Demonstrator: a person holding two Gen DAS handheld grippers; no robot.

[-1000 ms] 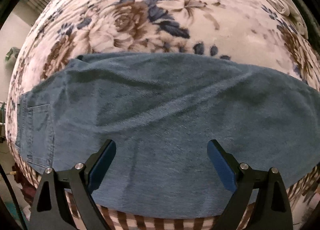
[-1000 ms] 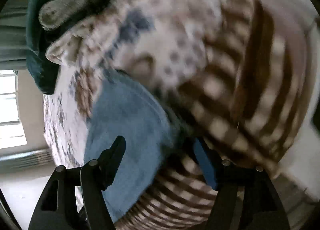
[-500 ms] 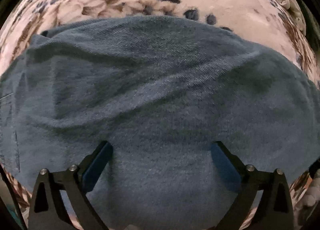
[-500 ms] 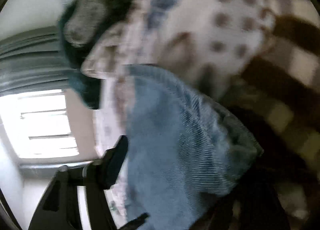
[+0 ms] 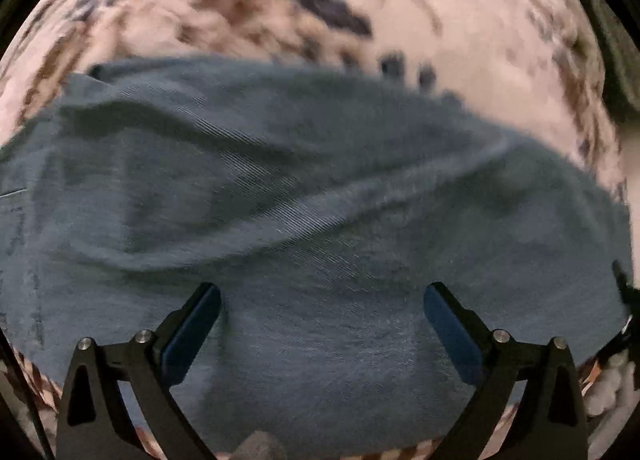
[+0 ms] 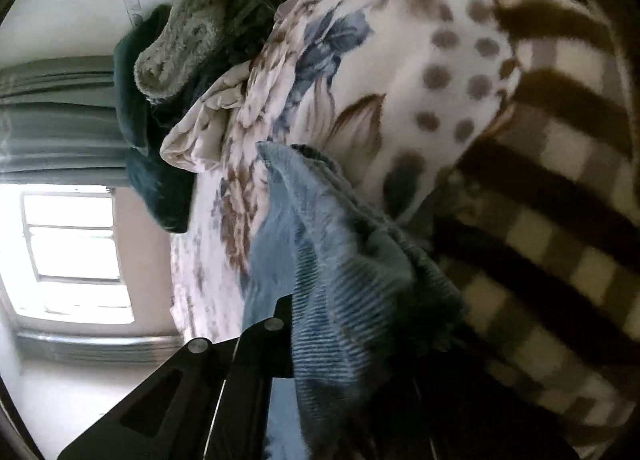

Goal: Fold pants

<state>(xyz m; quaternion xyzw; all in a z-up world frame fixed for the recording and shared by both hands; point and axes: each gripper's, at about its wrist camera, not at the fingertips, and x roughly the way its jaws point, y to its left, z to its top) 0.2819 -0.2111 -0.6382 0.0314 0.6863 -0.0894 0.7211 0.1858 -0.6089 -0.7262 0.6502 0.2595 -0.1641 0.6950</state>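
Blue denim pants (image 5: 304,195) lie spread and wrinkled across a floral bedsheet (image 5: 460,11). My left gripper (image 5: 322,320) is open, its blue-padded fingers (image 5: 192,336) wide apart just above the denim, holding nothing. In the right wrist view, the pants' end (image 6: 344,300) is bunched between the fingers of my right gripper (image 6: 340,344), which is shut on it. Its left finger (image 6: 280,324) shows; the right one is hidden under cloth.
A brown-and-cream checked blanket (image 6: 560,260) hangs at the bed edge beside the floral sheet (image 6: 360,59). A grey towel (image 6: 188,19) and dark green fabric (image 6: 140,107) are piled at the far end. A bright window (image 6: 72,252) is at left.
My right gripper has closed on the pants' end, which now bunches up between its fingers. The left gripper stayed open and shifted slightly over the denim; new wrinkles run across the fabric.
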